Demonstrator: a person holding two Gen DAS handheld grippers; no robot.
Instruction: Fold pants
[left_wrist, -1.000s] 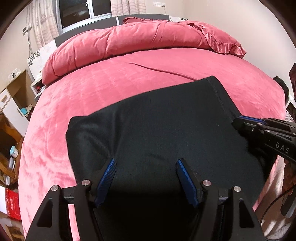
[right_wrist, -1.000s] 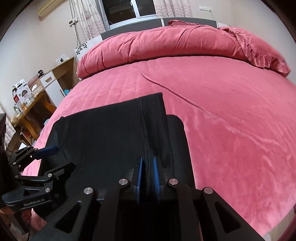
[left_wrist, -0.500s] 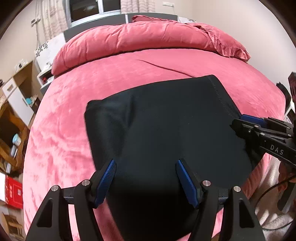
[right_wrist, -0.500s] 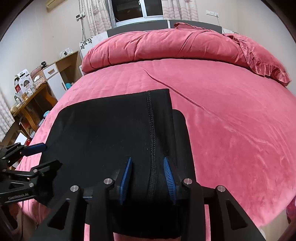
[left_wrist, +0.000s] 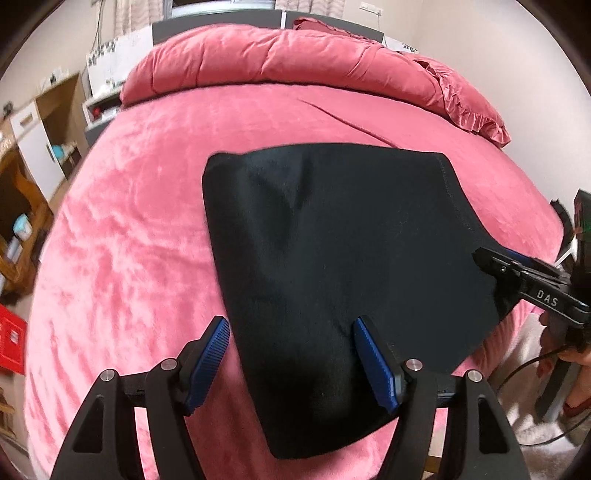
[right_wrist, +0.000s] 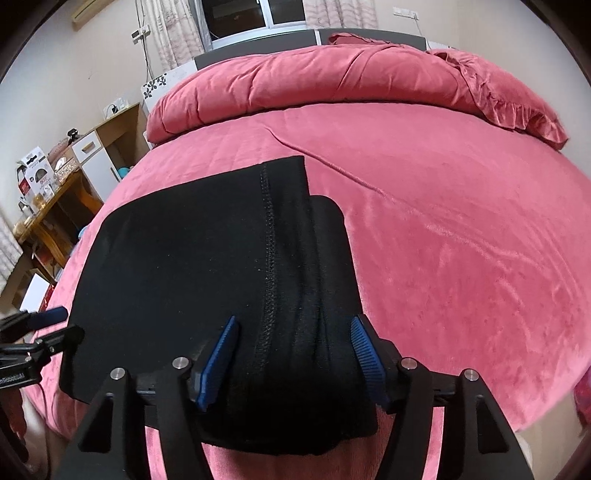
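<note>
black pants (left_wrist: 332, 266) lie folded flat near the foot edge of the pink bed (left_wrist: 140, 236). left gripper (left_wrist: 291, 354) and right gripper (right_wrist: 291, 350) both spread wide above them, gripping nothing. rolled duvet (right_wrist: 314, 81) sits well behind at the headboard, wooden desk (right_wrist: 48, 214) off the bed's left side.

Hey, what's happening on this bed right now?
Someone with a handheld gripper in each hand is folding black pants on a pink bed. The pants lie flat in a folded rectangle. The left gripper and right gripper both hang over the near edge, jaws open, gripping nothing.
</note>
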